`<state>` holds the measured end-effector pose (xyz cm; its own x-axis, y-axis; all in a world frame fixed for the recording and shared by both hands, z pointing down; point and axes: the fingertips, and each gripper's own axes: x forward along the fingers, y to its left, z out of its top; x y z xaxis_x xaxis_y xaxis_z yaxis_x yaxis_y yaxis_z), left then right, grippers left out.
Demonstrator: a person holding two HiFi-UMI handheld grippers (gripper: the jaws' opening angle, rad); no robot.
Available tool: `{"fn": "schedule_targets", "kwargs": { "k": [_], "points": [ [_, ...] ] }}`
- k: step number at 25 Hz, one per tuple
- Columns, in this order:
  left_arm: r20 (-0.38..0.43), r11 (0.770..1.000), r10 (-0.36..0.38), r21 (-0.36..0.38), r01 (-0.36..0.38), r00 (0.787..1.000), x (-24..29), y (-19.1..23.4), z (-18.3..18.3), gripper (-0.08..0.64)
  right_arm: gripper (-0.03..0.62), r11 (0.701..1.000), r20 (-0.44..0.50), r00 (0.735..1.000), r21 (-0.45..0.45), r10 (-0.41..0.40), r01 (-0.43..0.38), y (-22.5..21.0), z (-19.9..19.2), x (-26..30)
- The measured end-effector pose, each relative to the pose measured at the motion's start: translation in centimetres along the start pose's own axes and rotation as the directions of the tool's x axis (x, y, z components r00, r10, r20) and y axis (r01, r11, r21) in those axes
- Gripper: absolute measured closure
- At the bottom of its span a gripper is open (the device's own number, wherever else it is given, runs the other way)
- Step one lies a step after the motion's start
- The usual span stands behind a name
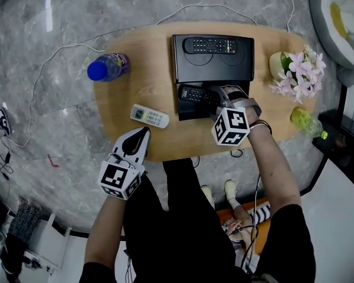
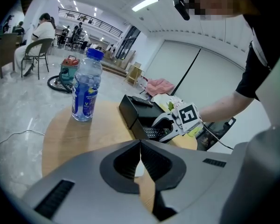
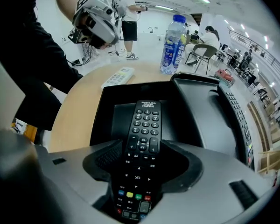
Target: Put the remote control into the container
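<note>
A black remote control [image 1: 196, 95] [image 3: 142, 139] is clamped between the jaws of my right gripper [image 1: 217, 101] [image 3: 142, 161], its far end reaching over the open front compartment of the black container [image 1: 176, 58] [image 3: 102, 107]. A second black remote [image 1: 211, 45] lies on the container's raised back part. A white remote [image 1: 149, 116] [image 3: 117, 77] rests on the wooden table [image 1: 159, 87], left of the container. My left gripper [image 1: 140, 138] [image 2: 140, 146] hovers at the table's near edge, shut and empty, near the white remote.
A blue-capped water bottle [image 1: 108, 67] [image 2: 86, 87] stands at the table's left end. Pink flowers in a pot [image 1: 301, 69] sit at the right end, with a green bottle [image 1: 307, 122] near them. A white cable [image 1: 47, 63] runs over the marble floor.
</note>
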<state>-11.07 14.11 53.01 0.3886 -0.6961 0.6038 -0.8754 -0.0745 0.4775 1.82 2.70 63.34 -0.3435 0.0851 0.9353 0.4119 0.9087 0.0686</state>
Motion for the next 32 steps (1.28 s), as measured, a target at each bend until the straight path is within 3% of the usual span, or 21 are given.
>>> {"fn": "schedule_targets", "kwargs": {
  "k": [9, 14, 17, 19, 21, 23, 26, 28, 32],
  "points": [
    [0.003, 1.0, 0.001, -0.005, -0.001, 1.0, 0.4, 0.5, 0.3, 0.552, 0.334, 0.999, 0.026, 0.999, 0.036, -0.033, 0.033, -0.4, 0.1, -0.4],
    [0.002, 1.0, 0.005, 0.004, -0.005, 1.0, -0.1, 0.8, 0.2, 0.552, 0.334, 0.988, 0.102, 0.993, 0.144, -0.065, 0.05, -1.1, 1.1, -2.3],
    [0.009, 1.0, 0.004, 0.026, -0.004, 1.0, -0.8, 0.7, 0.5, 0.552, 0.336, 0.98, 0.131, 0.984, 0.179, -0.116, 0.092, -1.5, 1.9, -4.3],
    [0.023, 0.999, -0.007, 0.046, 0.006, 1.0, -1.2, 0.5, 1.1, 0.552, 0.336, 0.96, 0.163, 0.972, 0.251, -0.168, 0.124, -2.1, 2.5, -6.0],
    [0.043, 0.998, -0.02, 0.067, 0.017, 0.999, -1.4, 0.5, 2.1, 0.552, 0.356, 0.914, 0.202, 0.947, 0.372, -0.25, 0.162, -3.0, 3.1, -8.0],
    [0.057, 0.995, -0.03, 0.094, 0.025, 0.998, -1.7, 0.5, 3.1, 0.552, 0.442, 0.848, 0.226, 0.91, 0.49, -0.347, 0.202, -3.6, 3.4, -10.1],
    [0.072, 0.989, -0.05, 0.143, 0.039, 0.996, -2.2, 0.6, 4.9, 0.552, 0.494, 0.748, 0.233, 0.846, 0.612, -0.479, 0.255, -4.2, 4.1, -13.1],
    [0.08, 0.984, -0.063, 0.172, 0.049, 0.995, -2.4, 0.7, 6.2, 0.552, 0.522, 0.663, 0.222, 0.785, 0.689, -0.578, 0.293, -4.6, 4.6, -15.6],
    [0.076, 0.967, -0.117, 0.234, 0.097, 0.99, -2.5, 0.0, 8.0, 0.552, 0.563, 0.459, 0.149, 0.669, 0.83, -0.728, 0.315, -4.3, 4.5, -19.5]
  ]
}}
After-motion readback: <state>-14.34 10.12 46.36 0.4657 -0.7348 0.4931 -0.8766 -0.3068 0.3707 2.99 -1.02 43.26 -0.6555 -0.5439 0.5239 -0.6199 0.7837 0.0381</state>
